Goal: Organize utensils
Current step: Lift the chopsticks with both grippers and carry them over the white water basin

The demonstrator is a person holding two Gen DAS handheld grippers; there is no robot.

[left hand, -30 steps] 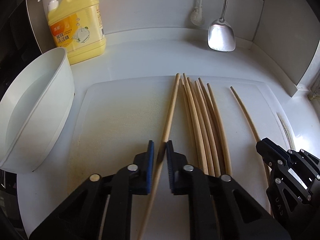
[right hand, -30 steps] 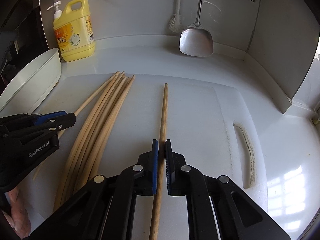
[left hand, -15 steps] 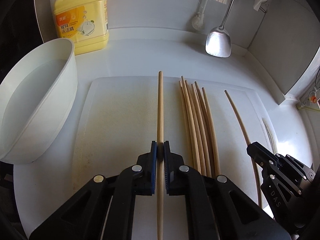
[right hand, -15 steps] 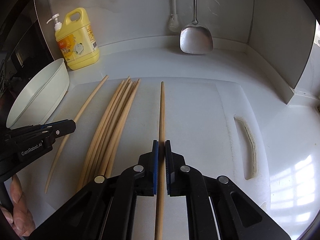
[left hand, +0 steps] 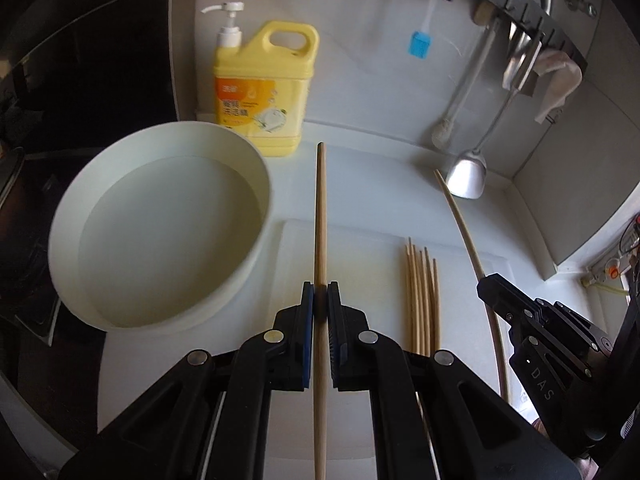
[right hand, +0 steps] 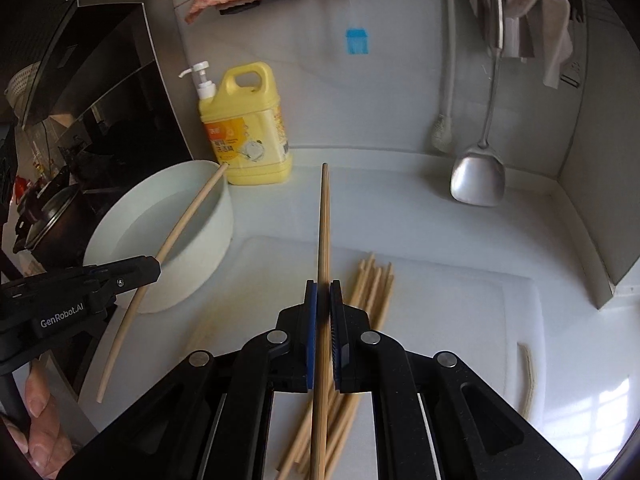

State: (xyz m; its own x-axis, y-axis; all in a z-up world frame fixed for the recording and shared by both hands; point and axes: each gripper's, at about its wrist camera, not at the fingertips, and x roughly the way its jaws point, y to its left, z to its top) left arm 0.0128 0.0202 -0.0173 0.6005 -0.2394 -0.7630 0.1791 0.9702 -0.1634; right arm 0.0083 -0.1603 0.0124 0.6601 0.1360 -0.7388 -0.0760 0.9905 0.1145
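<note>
My left gripper [left hand: 320, 300] is shut on a wooden chopstick [left hand: 321, 216] and holds it in the air, beside the white bowl [left hand: 256, 240]. My right gripper [right hand: 323, 300] is shut on another chopstick [right hand: 324, 220], also lifted. Each held chopstick shows in the other view, the right one [left hand: 464, 224] and the left one [right hand: 176, 232]. Several chopsticks [left hand: 422, 300] lie bundled on the white cutting board [left hand: 360, 248], below the right gripper in its view [right hand: 372, 284].
A yellow detergent bottle [left hand: 260, 92] stands behind the water-filled bowl. A metal spatula [right hand: 478, 180], a brush and a blue silicone brush [right hand: 356, 42] hang on the back wall. A dark stove area lies left. A side wall [right hand: 600, 200] rises right.
Both grippers have risen off the board with their chopsticks and pulled back. The left one has moved left towards the bowl.
</note>
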